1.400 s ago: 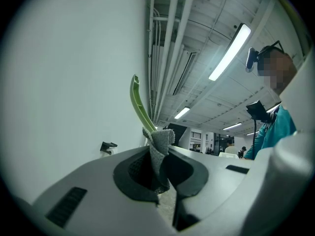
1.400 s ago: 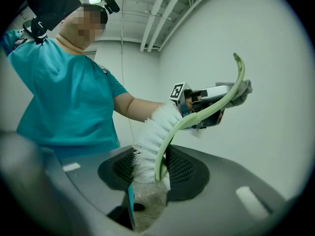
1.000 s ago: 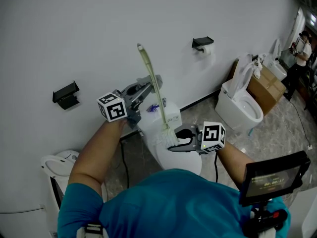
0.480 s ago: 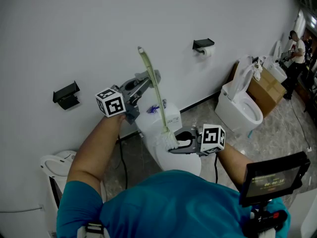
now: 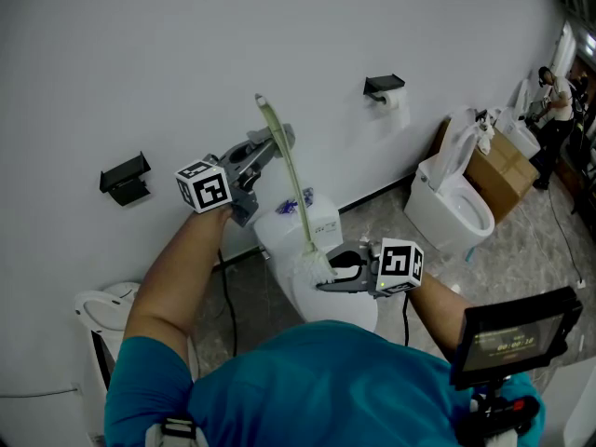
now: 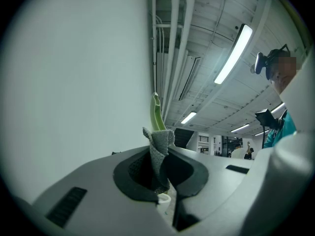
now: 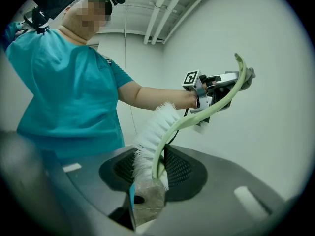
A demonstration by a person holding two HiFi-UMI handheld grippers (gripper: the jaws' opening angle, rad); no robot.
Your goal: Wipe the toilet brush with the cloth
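Standing near-upright in mid-air, toilet brush leans slightly, pale-green handle up, white bristles at the bottom, over a white toilet by the wall. Right gripper has its fingers clamped on the bristle end w/ the handle base btwn them; they've just been closing in on it. Higher up, left gripper has its fingers pinched tight on the grey cloth, which sits against the handle's upper part; handle tip pokes out above the cloth. Second toilet and a cardboard box stand off to the right.
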